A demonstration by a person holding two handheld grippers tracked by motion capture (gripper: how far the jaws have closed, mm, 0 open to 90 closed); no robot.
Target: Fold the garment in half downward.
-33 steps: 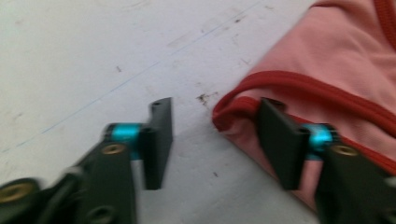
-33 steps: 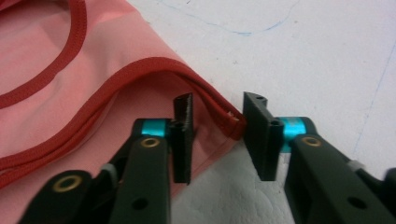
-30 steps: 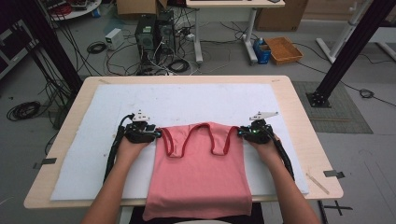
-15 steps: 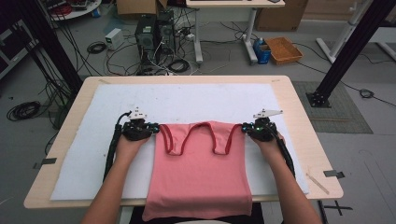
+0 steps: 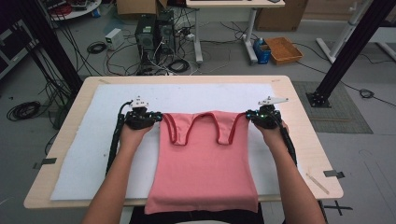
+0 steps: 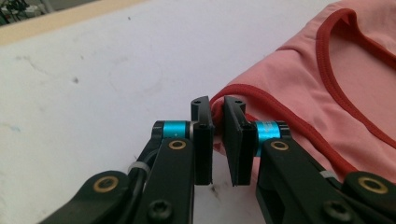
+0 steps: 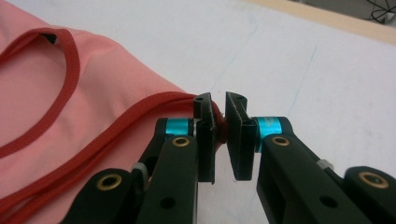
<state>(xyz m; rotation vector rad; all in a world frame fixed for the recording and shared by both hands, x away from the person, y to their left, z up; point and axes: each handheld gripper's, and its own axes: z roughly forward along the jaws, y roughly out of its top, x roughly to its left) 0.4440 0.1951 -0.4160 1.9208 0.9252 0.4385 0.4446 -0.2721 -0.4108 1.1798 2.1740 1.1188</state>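
From the high view, the pink tank top (image 5: 205,163) lay flat on the white mat (image 5: 93,154) covering the tabletop (image 5: 299,116), its long axis running from the near edge, where the hem hung over, toward the far edge, where the straps ended. The left claw (image 5: 156,118) was at the top's left shoulder corner and the right claw (image 5: 250,115) at its right shoulder corner, so the garment lay between them and stretched back toward the person. Each hand was equally near its own corner; neither had the advantage. I judged that whatever came next, a lift or a fold toward the near edge, would turn on both corners travelling together along that long axis.

In the left gripper view, the left claw (image 6: 217,135) was clamped on the red-trimmed edge (image 6: 261,100) of the shoulder corner, the fabric pinched between the two black plates (a sliver of trim showed in the narrow gap). The cloth there rose slightly off the mat, which the high view could not resolve.

In the right gripper view, the right claw (image 7: 220,135) was likewise clamped on the red binding (image 7: 154,103) of the other corner, with the armhole loop (image 7: 65,70) lying off to one side. The high view alone showed the hem's overhang at the near edge.
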